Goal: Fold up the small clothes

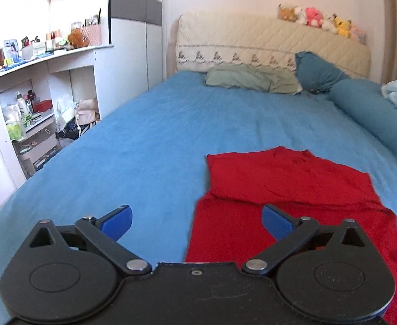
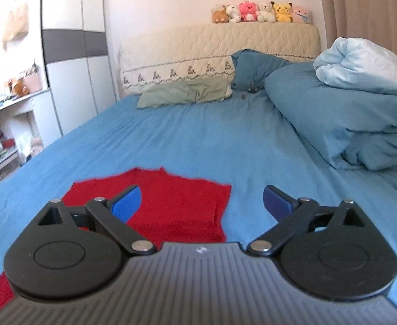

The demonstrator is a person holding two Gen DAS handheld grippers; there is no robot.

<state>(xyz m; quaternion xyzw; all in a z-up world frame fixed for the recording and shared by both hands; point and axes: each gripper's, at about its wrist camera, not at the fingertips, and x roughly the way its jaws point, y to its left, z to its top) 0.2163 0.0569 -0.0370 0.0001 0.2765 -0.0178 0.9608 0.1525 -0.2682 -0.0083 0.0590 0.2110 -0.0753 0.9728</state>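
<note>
A red garment (image 1: 285, 184) lies flat on the blue bed sheet (image 1: 144, 140), its far part folded over the near part. My left gripper (image 1: 197, 220) hovers above the garment's left edge, jaws wide open with nothing between the blue pads (image 1: 117, 220). In the right wrist view the same red garment (image 2: 182, 203) lies low and left of centre on the sheet (image 2: 198, 140). My right gripper (image 2: 202, 203) hangs over its right edge, open and empty.
A rolled teal duvet (image 2: 347, 113) with a pale blue blanket (image 2: 361, 62) fills the bed's right side. Green pillow (image 1: 239, 80) and teal pillow (image 1: 317, 71) lie at the cream headboard (image 1: 252, 38), with plush toys (image 2: 260, 12) on top. White cluttered shelves (image 1: 35, 103) stand left.
</note>
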